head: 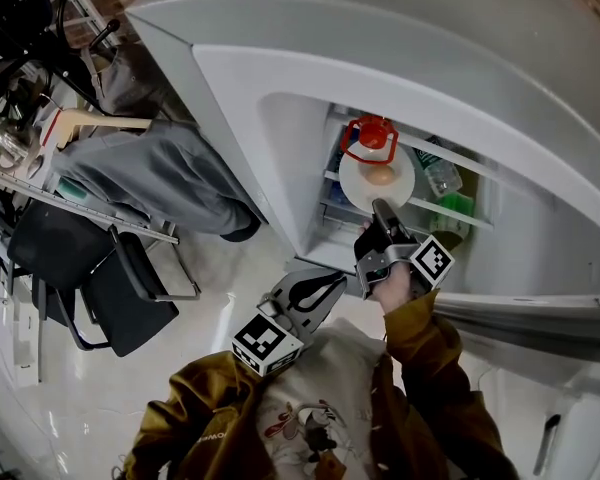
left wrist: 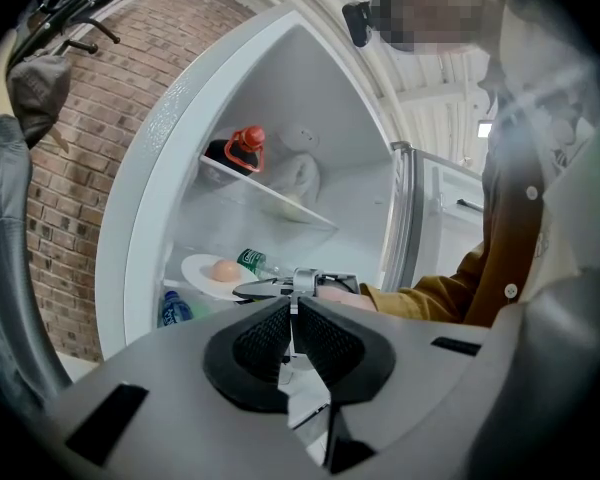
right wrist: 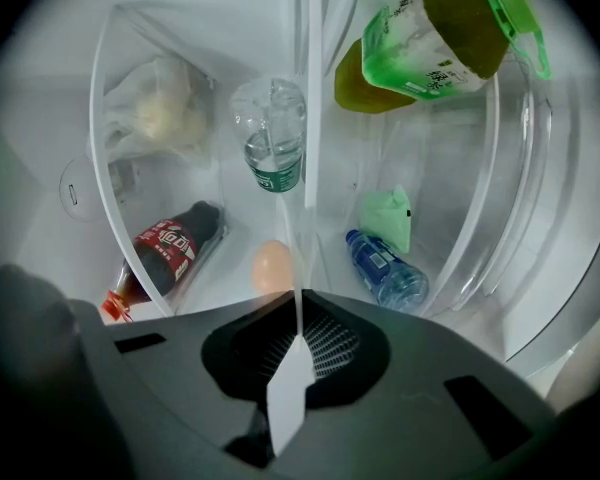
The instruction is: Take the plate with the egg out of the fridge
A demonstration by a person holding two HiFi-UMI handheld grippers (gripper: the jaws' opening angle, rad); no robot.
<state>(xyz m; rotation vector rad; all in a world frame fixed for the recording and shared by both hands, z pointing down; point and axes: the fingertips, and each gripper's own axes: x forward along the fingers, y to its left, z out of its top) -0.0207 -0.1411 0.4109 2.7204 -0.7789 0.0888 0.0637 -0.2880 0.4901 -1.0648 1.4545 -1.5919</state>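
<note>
Clamping the plate (head: 356,184) inside the fridge (head: 276,133) is the right claw (head: 379,208), the left claw (head: 337,281) clenched empty above glossy floor (head: 225,293).

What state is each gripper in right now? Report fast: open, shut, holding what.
Left gripper: shut, holding nothing.
Right gripper: shut on the rim of the plate with the egg on it.

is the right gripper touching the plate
Touching. The right gripper view shows the right gripper with its jaws closed on the plate, whose rim runs edge-on between them.
</note>
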